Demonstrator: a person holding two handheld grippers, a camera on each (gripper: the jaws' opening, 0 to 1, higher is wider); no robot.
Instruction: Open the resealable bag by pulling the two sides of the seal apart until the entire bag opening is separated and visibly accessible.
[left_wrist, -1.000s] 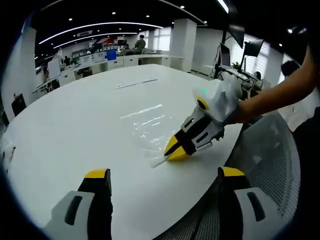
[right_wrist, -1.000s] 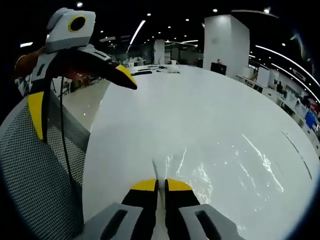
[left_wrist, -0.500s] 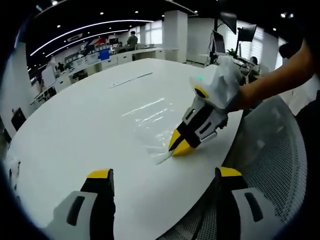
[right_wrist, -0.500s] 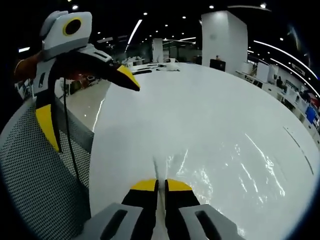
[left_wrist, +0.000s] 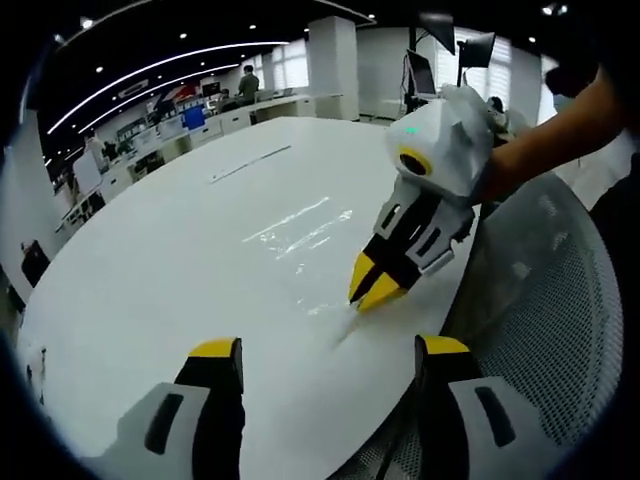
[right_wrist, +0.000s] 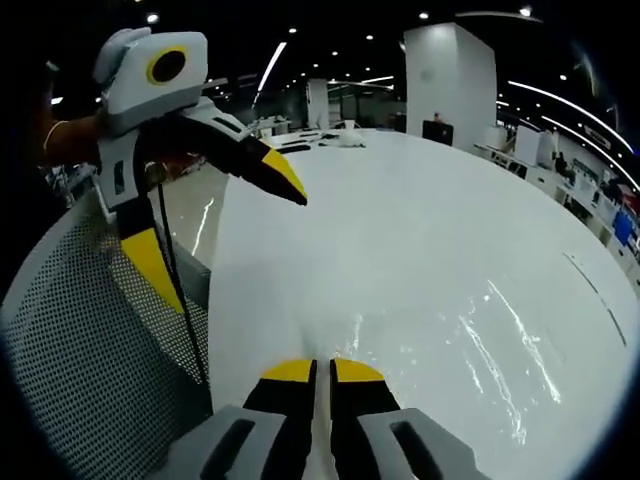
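A clear resealable bag (left_wrist: 305, 225) lies flat on the round white table (left_wrist: 150, 260), showing mostly as glints. My right gripper (left_wrist: 378, 290) comes in from the right, tilted down, and is shut on the bag's near edge, which rises a little off the table. My left gripper (left_wrist: 328, 350) stands open near the table's front edge, short of the bag, with nothing between its fingers. In the right gripper view, my right gripper (right_wrist: 322, 372) pinches a thin strip of the bag (right_wrist: 480, 340), and the left gripper (right_wrist: 230, 245) hovers open at the upper left.
A grey mesh chair back (left_wrist: 540, 300) stands against the table's near edge, also seen in the right gripper view (right_wrist: 90, 350). A long thin strip (left_wrist: 250, 165) lies far across the table. Desks, monitors (left_wrist: 470, 50) and a pillar (right_wrist: 450, 80) are behind.
My right gripper has lifted slightly and pulled the pinched bag edge up and back. My left gripper has drawn closer to the right one, still open.
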